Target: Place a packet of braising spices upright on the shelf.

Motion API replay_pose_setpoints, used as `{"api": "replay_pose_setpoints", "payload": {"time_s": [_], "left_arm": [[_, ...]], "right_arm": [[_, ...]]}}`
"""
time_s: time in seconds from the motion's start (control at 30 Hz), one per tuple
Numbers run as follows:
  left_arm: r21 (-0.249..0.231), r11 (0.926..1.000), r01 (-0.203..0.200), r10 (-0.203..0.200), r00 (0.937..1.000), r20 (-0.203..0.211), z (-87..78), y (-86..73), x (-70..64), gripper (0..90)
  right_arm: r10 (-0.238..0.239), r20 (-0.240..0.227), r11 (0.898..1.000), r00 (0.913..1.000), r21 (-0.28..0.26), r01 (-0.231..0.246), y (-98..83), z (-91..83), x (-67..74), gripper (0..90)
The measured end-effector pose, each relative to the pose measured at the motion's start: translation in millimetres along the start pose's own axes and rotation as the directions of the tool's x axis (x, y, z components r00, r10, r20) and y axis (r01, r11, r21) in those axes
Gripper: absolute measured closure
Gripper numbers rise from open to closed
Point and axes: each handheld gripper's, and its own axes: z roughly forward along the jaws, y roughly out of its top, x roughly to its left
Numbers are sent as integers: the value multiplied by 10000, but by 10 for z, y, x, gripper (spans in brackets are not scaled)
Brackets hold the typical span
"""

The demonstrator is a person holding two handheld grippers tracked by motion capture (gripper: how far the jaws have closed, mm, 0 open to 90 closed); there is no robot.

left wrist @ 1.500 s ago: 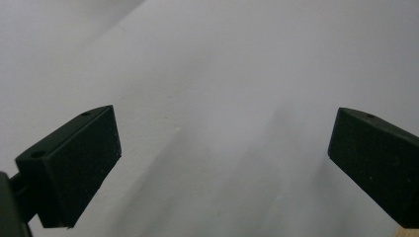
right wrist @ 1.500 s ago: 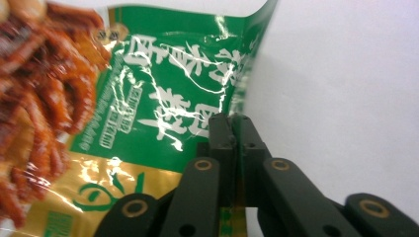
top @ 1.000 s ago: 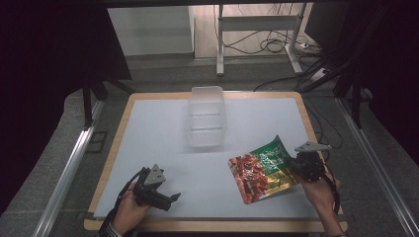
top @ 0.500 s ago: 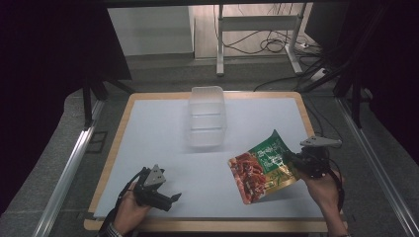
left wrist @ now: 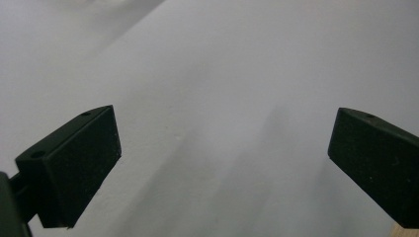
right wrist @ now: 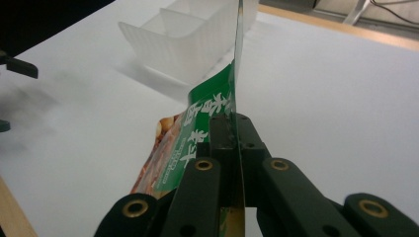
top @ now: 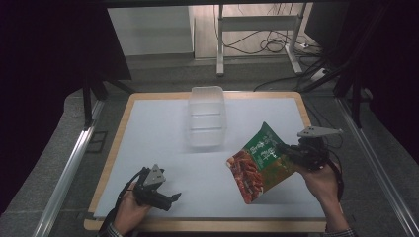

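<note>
Snack bag (top: 259, 160), green at the top and printed with reddish food lower down, hangs clear of the white mat (top: 163, 123) near its right edge, toward the front corner, tilted with its lower end pointing at the front edge. The right gripper (top: 288, 152) has its jaws pressed together on the bag's upper edge; in the right gripper view the thin seal (right wrist: 236, 79) runs edge-on between the two black jaws, so the pinch sits on the flat seam rather than on the bulging middle, which probably keeps the contents from being crushed and lets the bag dangle freely. A clear plastic container (top: 206, 117) with dividers stands open-side up at the middle of the mat toward the back edge, well apart from the bag; holding the bag by its top would suit lowering it into one of those compartments, which looks like the aim. The left gripper (top: 174, 197) rests low near the front-left corner, jaws spread wide with nothing but bare mat between them in the left gripper view, seemingly parked out of the way while the right hand (top: 323, 182) does the carrying.
</note>
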Motion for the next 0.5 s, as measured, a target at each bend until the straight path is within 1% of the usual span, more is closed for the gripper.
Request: {"api": "replay_pose_setpoints", "payload": {"time_s": [0.07, 0.2, 0.27, 0.3, 0.4, 0.5], "left_arm": [[13, 10000, -7, 7, 10000, 11, 0, 0, 0, 0], [80, 10000, -49, 49, 10000, 26, 6, 2, -5, 0], [75, 10000, -53, 53, 10000, 21, 6, 2, -6, 0], [65, 10000, -48, 48, 10000, 20, 4, 3, -6, 0], [44, 10000, -41, 41, 10000, 2, 1, 2, -4, 0], [30, 10000, -27, 27, 10000, 0, -3, 3, -3, 0]], "right_arm": [[-85, -27, 10000, 10000, -3, 85, 23, 0, 19, 884], [-581, -163, 9983, 9982, -34, 581, 171, -4, 115, 888], [-634, -187, 9980, 9978, -47, 633, 193, -4, 131, 888], [-729, -250, 9973, 9970, 0, 729, 268, -13, 185, 889], [-966, -291, 9953, 9949, -16, 965, 345, -22, 244, 889], [-1081, -356, 9941, 9935, -29, 1081, 396, -33, 277, 890]]}}
